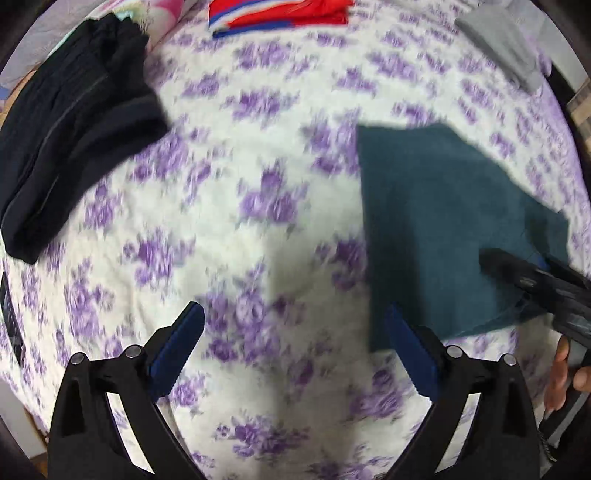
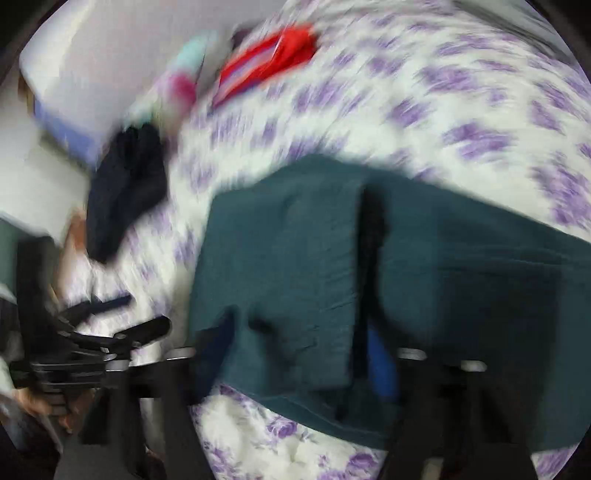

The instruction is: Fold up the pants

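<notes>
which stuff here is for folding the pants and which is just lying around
For the job: teal pants, left gripper, right gripper.
Lying about: black garment, red and blue garment, grey garment, all on the floral bedspread.

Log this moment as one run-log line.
stage: folding | teal pants folded on floral bedspread | left gripper open, off cloth | right gripper at pants edge, state unclear

We see the teal pants (image 1: 436,229) as matt, soft cloth with a faintly napped face. The bedspread (image 1: 229,206) looks fluffy and matt. At its left edge the black garment (image 1: 74,122) is ribbed knit. The left gripper (image 1: 291,347) has smooth black plastic arms, metal pins and blue serrated pads (image 1: 177,347).
</notes>
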`<state>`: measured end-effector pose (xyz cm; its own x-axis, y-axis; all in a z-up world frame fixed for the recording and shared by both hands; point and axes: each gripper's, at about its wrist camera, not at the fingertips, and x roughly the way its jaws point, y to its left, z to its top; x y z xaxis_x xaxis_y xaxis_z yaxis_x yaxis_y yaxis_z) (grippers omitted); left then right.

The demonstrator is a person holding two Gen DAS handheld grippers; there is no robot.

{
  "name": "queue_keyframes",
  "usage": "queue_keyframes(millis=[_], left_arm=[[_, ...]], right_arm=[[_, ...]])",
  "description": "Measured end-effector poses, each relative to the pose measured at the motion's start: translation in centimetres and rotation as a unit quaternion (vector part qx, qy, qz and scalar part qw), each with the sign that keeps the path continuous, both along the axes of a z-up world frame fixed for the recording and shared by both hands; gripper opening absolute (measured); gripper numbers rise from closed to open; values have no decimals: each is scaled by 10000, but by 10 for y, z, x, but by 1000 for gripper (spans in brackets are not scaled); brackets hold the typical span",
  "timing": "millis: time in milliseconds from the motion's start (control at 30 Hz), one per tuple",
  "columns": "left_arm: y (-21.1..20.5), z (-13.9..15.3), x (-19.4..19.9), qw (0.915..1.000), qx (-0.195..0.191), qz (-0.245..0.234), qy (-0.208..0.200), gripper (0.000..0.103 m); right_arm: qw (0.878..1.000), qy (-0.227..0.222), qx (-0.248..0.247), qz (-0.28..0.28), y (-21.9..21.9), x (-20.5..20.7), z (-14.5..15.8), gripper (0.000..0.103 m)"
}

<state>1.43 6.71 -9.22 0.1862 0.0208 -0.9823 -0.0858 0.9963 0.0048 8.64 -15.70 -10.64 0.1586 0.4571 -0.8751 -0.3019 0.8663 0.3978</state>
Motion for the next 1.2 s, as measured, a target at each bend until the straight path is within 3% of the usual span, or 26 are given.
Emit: queue_keyframes(millis=[33, 67, 233, 333, 433, 533, 600, 633, 700, 800, 900, 1033, 1067, 1100, 1133, 1200], left_arm=[[-1, -1, -3, 10000, 27, -31, 23, 95], [-1, -1, -6, 9999, 101, -90, 6, 95], [14, 12, -9, 9995, 247, 16, -200, 95], [18, 26, -5, 9989, 202, 58, -423, 95], [7, 38, 0, 9980, 162, -132, -591, 95], [-17, 38, 13, 9968, 167, -461, -638, 95], [-39, 32, 24, 9957, 171, -711, -574, 95], [-52, 28, 30, 9947, 157, -861, -537, 95], [-79, 23, 36, 9917, 195, -1175, -484, 95], [-111, 19, 45, 9860, 330, -1549, -522, 95], [-131, 13, 55, 9848, 408, -1624, -454, 95], [-149, -6, 64, 9845, 520, -1661, -230, 95], [-153, -13, 64, 9840, 595, -1672, -160, 95], [-156, -17, 64, 9837, 631, -1680, -134, 95], [-158, -19, 63, 9833, 690, -1678, -148, 95], [-159, -20, 61, 9827, 740, -1685, -201, 95]], right_arm=[[9987, -152, -439, 224, 13, -3, -1, 30], [9978, -262, -523, 318, 19, -6, 3, 25], [9948, -711, 453, 566, 19, -20, 68, 24], [9885, -1179, 856, 393, -18, -31, 117, 24], [9887, -1293, 749, -89, -79, -40, 131, 24], [9919, -1069, 208, -653, -137, -43, 105, 29], [9916, -824, -23, -996, -167, -39, 70, 69], [9885, -631, -419, -1308, -184, -35, 43, 72], [9778, -234, -1072, -1783, -203, -32, 13, 69], [9705, -470, -513, -2309, -218, -43, 23, 69], [9680, -792, -537, -2319, -215, -48, 38, 69], [9684, -1083, -632, -2155, -200, -22, 44, 69], [9698, -1034, -645, -2112, -195, -13, 39, 65], [9737, -838, -627, -2022, -189, -4, 29, 37], [9777, -628, -575, -1920, -185, 3, 21, 29], [9793, -447, -837, -1789, -175, 16, 5, 29]])
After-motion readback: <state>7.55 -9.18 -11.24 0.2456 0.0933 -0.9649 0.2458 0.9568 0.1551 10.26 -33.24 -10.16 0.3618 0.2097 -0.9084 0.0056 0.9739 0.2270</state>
